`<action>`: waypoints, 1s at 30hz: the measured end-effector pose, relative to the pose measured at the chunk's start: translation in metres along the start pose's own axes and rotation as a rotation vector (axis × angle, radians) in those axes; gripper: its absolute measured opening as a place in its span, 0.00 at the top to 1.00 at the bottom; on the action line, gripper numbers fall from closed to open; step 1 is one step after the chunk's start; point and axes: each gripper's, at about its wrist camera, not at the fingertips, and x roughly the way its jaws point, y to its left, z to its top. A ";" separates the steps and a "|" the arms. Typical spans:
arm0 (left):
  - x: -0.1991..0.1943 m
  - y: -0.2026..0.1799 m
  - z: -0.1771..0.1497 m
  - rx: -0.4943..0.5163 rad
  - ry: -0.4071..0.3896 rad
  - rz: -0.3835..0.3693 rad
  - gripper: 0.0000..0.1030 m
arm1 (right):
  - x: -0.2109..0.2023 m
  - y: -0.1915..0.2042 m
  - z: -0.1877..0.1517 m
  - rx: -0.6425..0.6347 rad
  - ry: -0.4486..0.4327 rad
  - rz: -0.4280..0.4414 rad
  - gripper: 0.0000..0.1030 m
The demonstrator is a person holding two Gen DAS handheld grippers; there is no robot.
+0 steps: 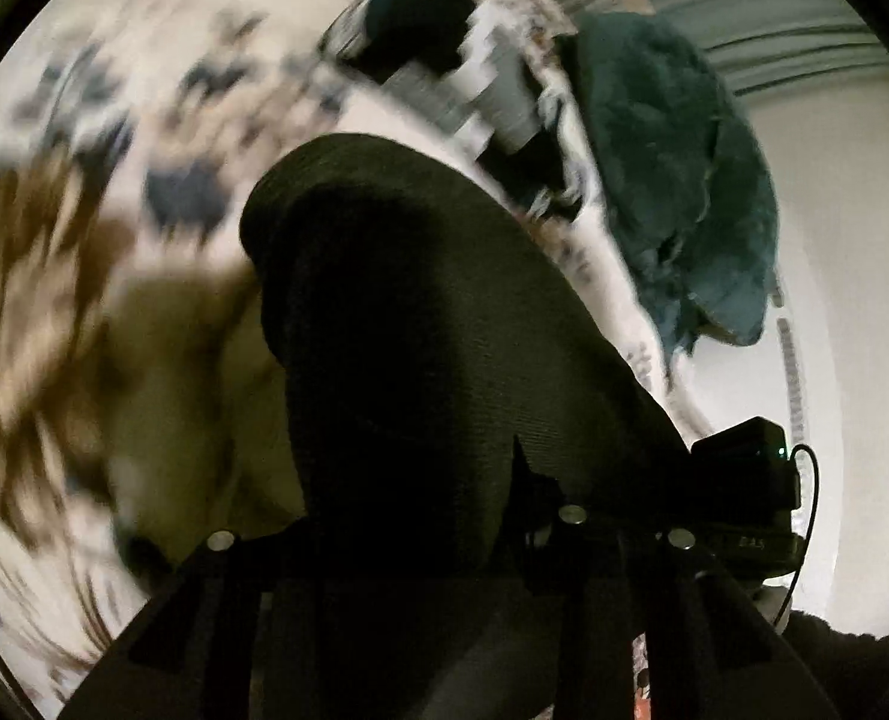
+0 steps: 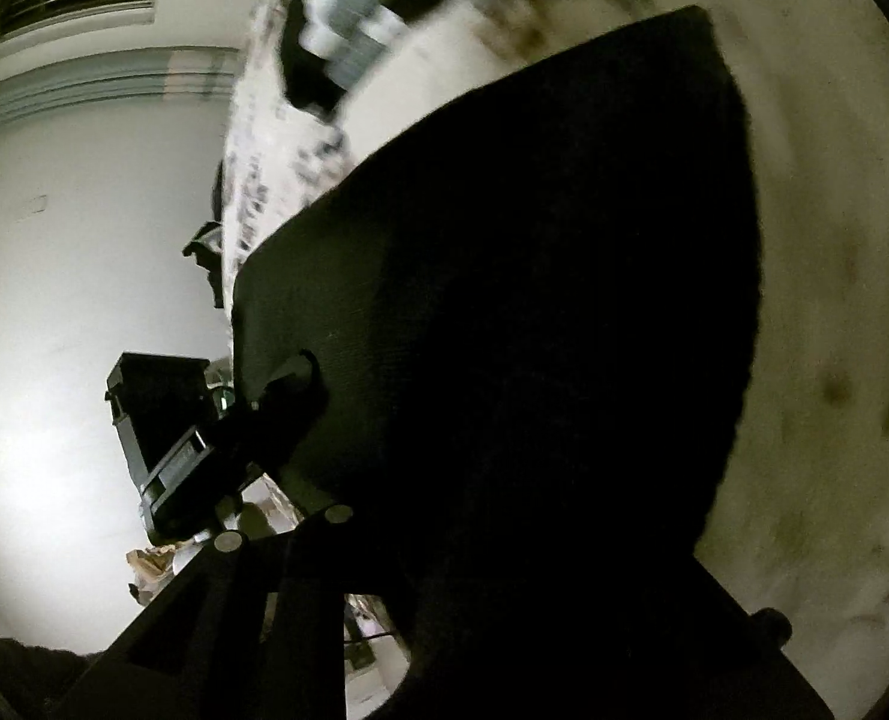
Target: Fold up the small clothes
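Black garment (image 1: 432,360) lifted off patterned bedspread (image 1: 144,90), pinched by left gripper (image 1: 504,546) and right gripper (image 2: 324,534). Mid-fold, apparently. Next: lay flat, align edges.

Both wrist cams sit right up against the same dark ribbed knit garment (image 1: 444,330) (image 2: 534,330), tilted, sharing the blurry floral-print bedsheet (image 1: 144,90) (image 2: 444,60) behind.

A black knit cloth (image 1: 444,324) drapes over the left claw (image 1: 444,546), hiding its tips, and hangs likewise over the right claw (image 2: 504,540). Beyond the left claw, upper right, a teal garment (image 1: 672,180) lies crumpled.
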 end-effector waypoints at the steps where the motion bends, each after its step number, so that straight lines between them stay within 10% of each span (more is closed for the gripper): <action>1: -0.004 -0.007 0.013 0.010 -0.006 -0.008 0.73 | -0.007 0.009 0.009 -0.004 -0.019 0.006 0.76; 11: 0.004 -0.078 0.219 0.161 -0.072 0.032 0.72 | -0.041 0.097 0.175 -0.085 -0.207 0.050 0.76; 19: 0.072 -0.055 0.341 0.200 -0.043 0.166 0.72 | -0.021 0.096 0.337 -0.079 -0.228 0.008 0.76; 25: 0.097 -0.015 0.371 0.124 0.020 0.181 0.68 | 0.029 0.099 0.412 -0.068 -0.149 -0.090 0.73; 30: 0.079 -0.014 0.356 0.091 -0.014 0.209 0.58 | 0.003 0.089 0.392 -0.085 -0.176 -0.289 0.41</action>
